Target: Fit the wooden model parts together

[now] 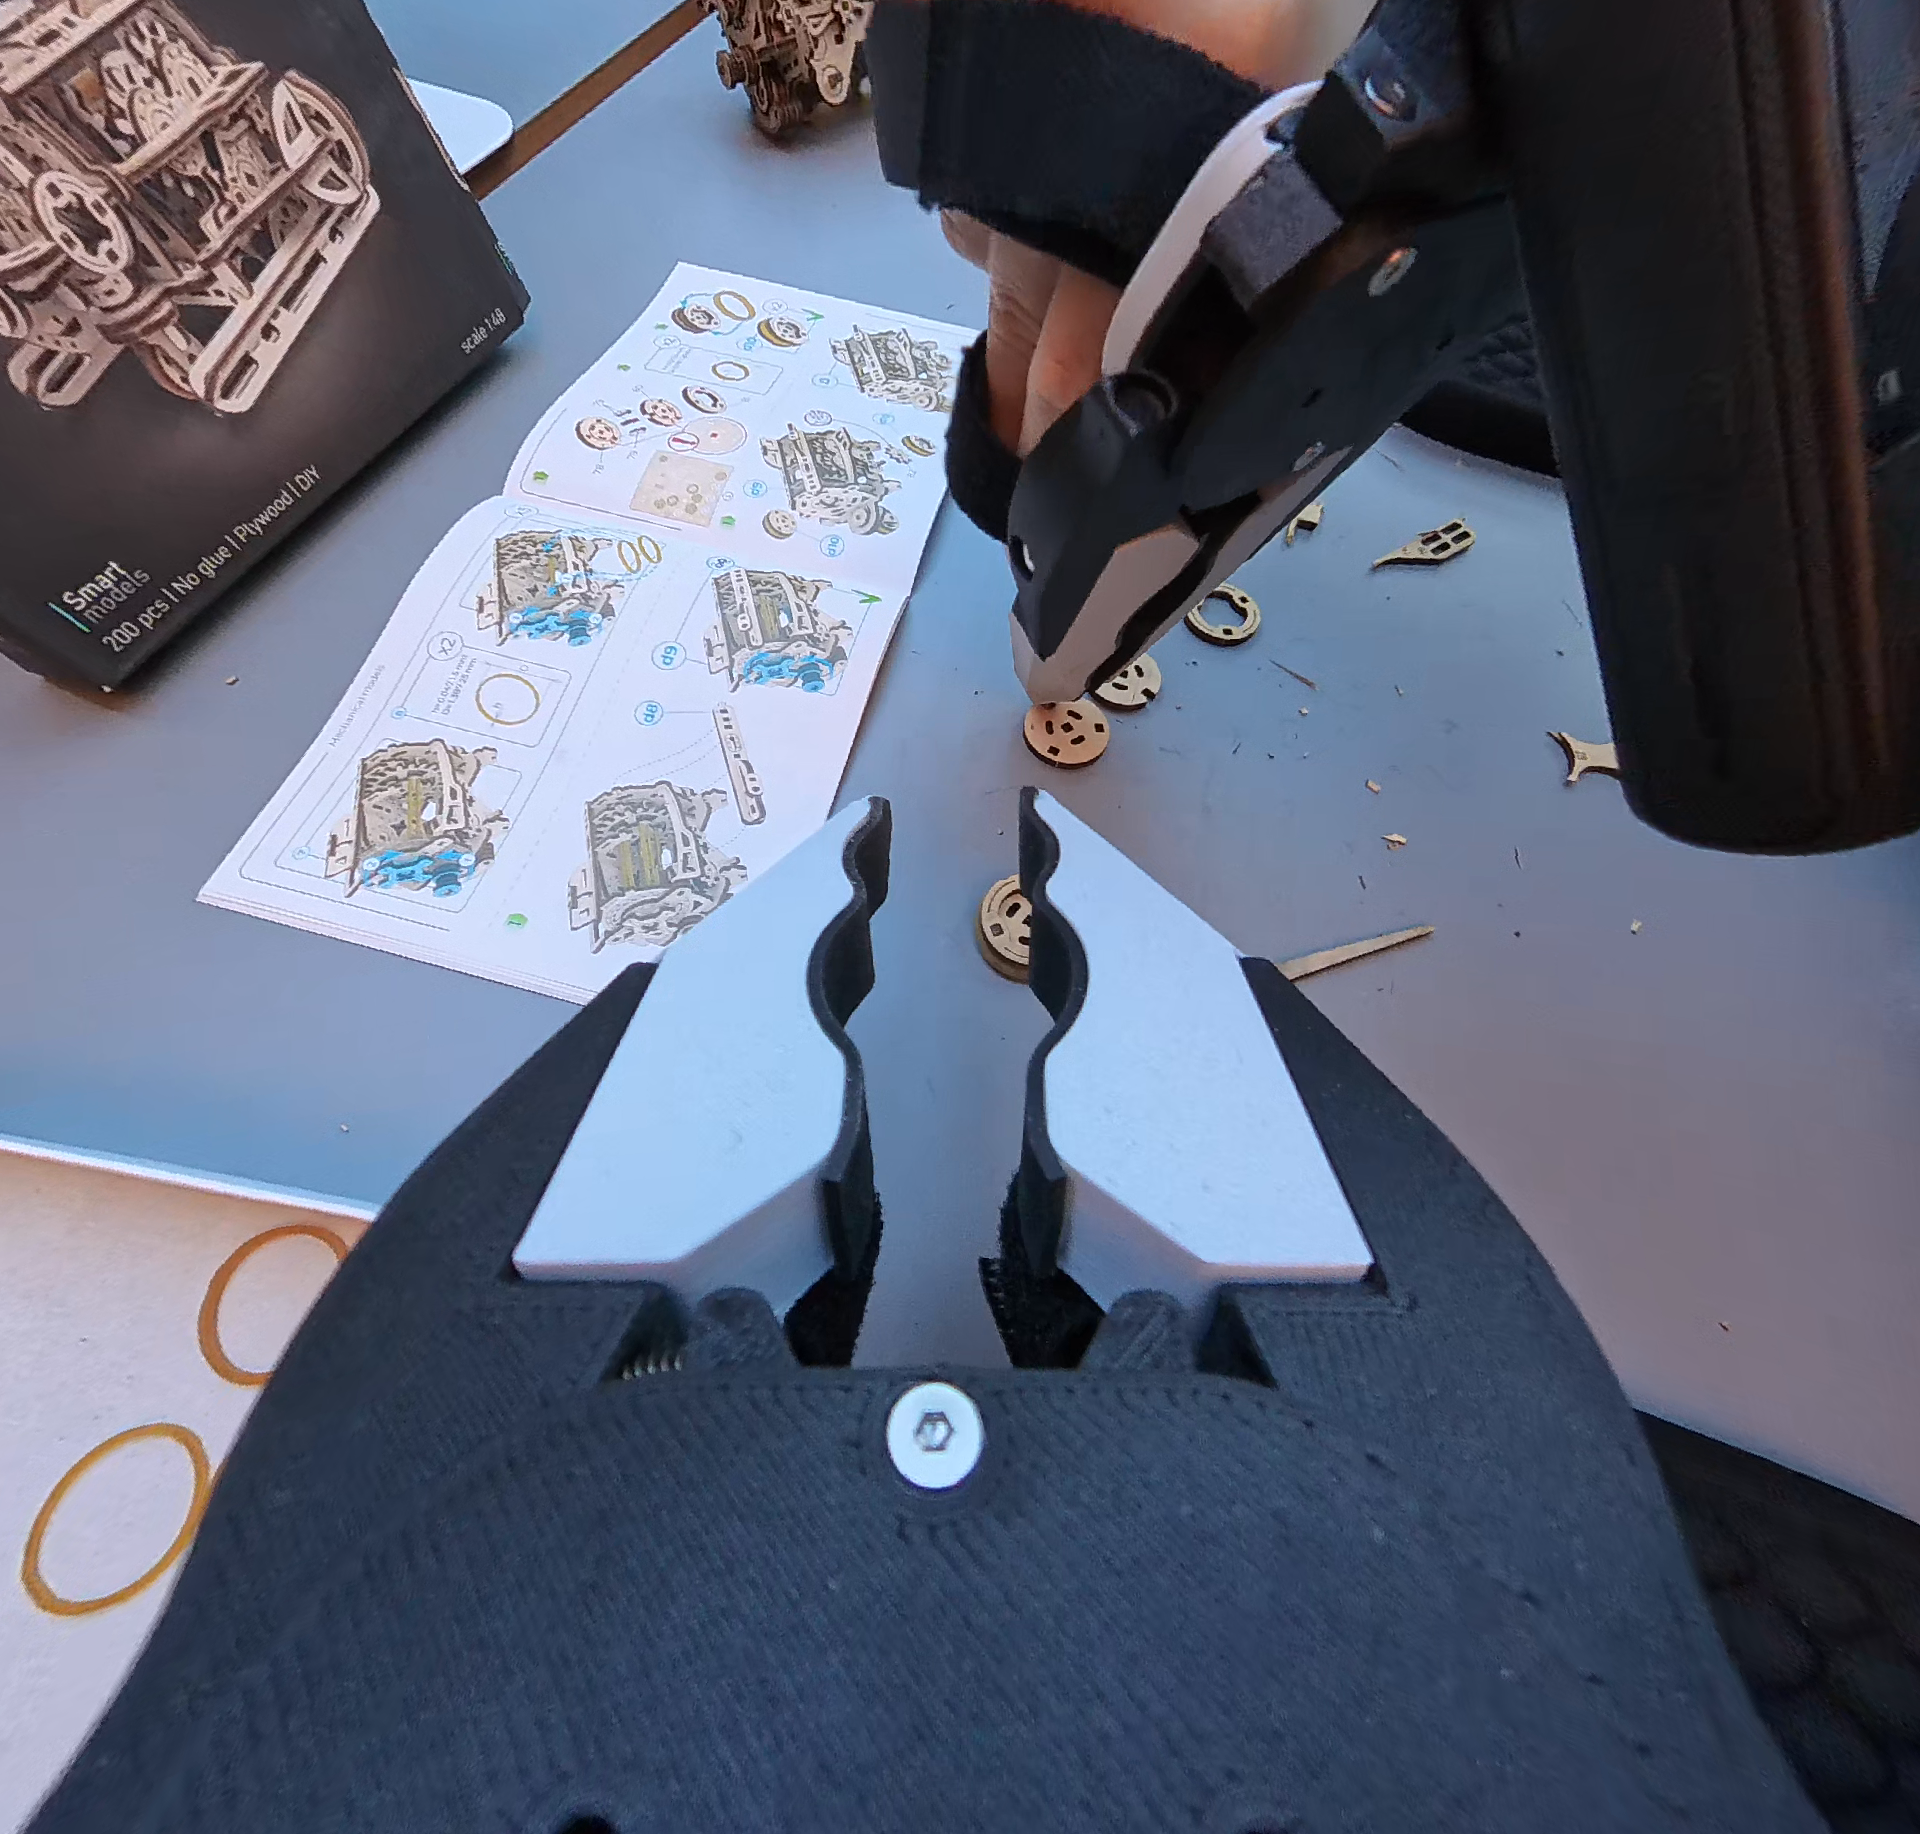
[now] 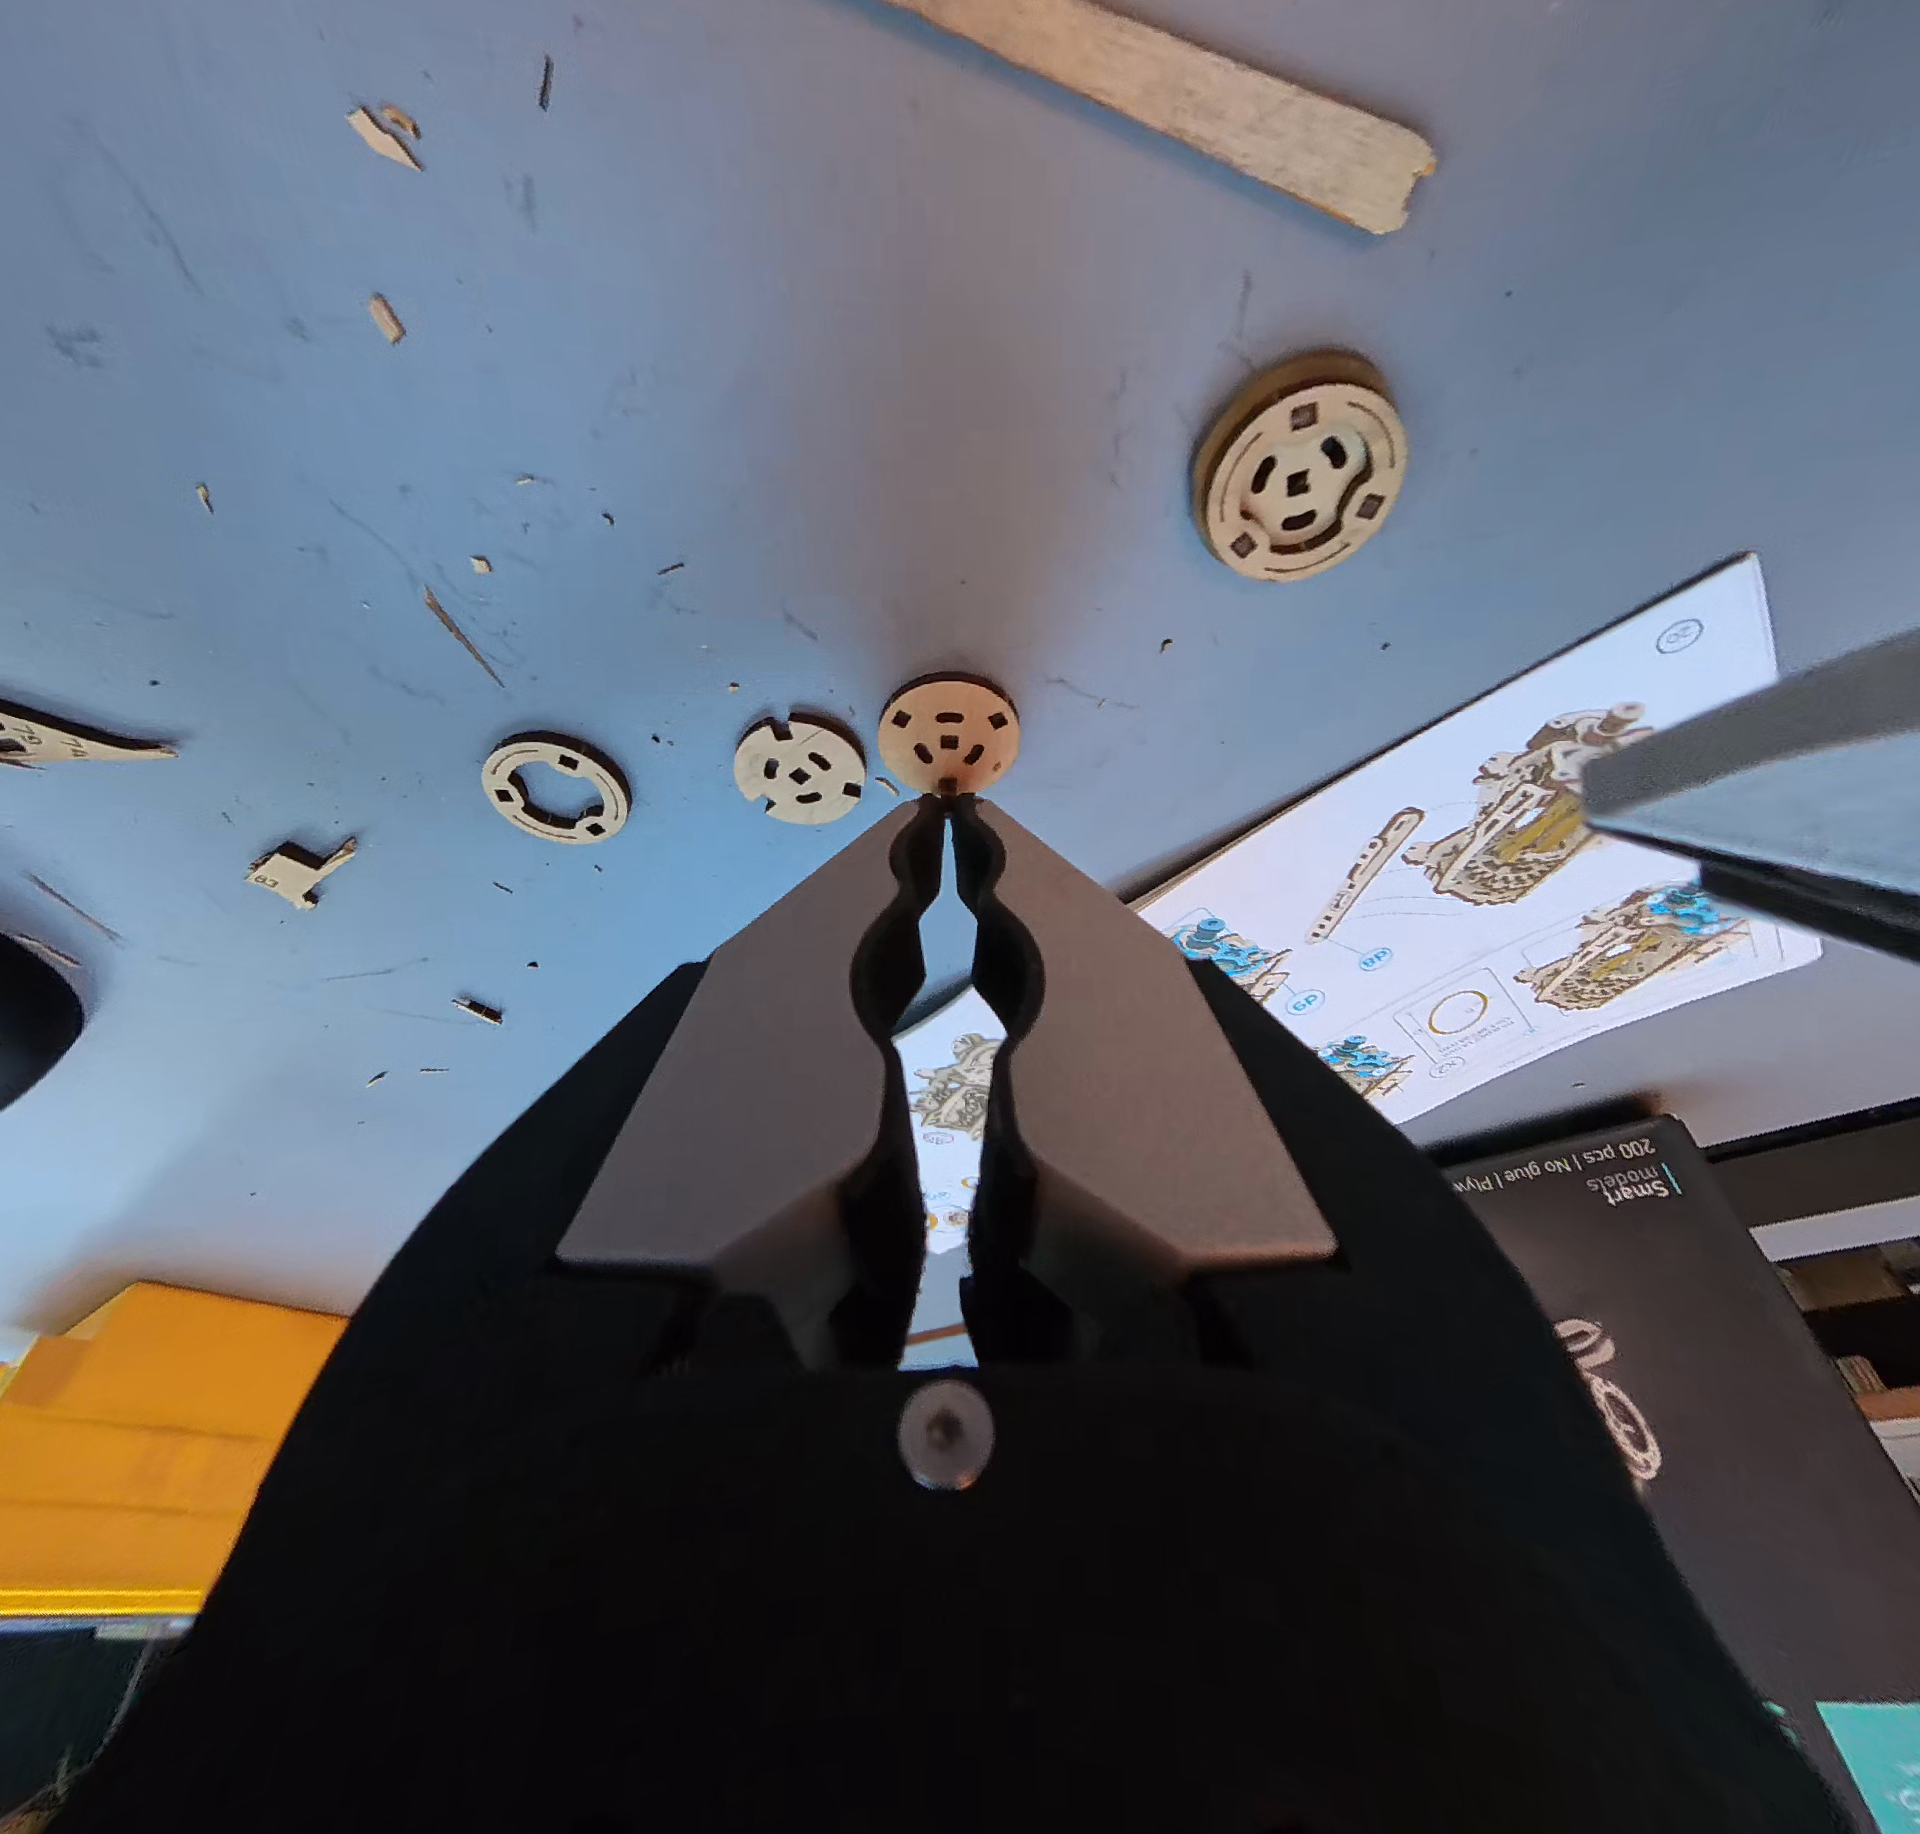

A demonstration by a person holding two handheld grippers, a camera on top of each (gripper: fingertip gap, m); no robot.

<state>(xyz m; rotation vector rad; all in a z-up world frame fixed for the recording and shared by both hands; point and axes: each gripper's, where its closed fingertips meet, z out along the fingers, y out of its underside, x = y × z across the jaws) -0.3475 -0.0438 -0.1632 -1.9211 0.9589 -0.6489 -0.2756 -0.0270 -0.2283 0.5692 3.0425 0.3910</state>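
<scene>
Left wrist view. The left gripper hangs above the grey table with its jaws parted by a moderate gap and nothing between them. A thick layered wooden disc lies on the table just behind its right finger, partly hidden. Ahead, the right gripper, held by a hand under black straps, points steeply down with its tip at the edge of a small perforated disc. A notched disc and a ring-shaped part lie just beyond. An open instruction booklet lies to the left, a dark product box stands behind it, and a part-built wooden model sits at the far edge. Two rubber bands lie on a pale surface at lower left.

Right wrist view. The right gripper has its jaws nearly closed, the tips meeting at the near rim of the small perforated disc; whether they actually pinch it cannot be told. In a row to its left lie the notched disc and the ring-shaped part. The layered wooden disc lies apart at upper right, and a flat wooden stick lies beyond. Wood chips are scattered over the table.
</scene>
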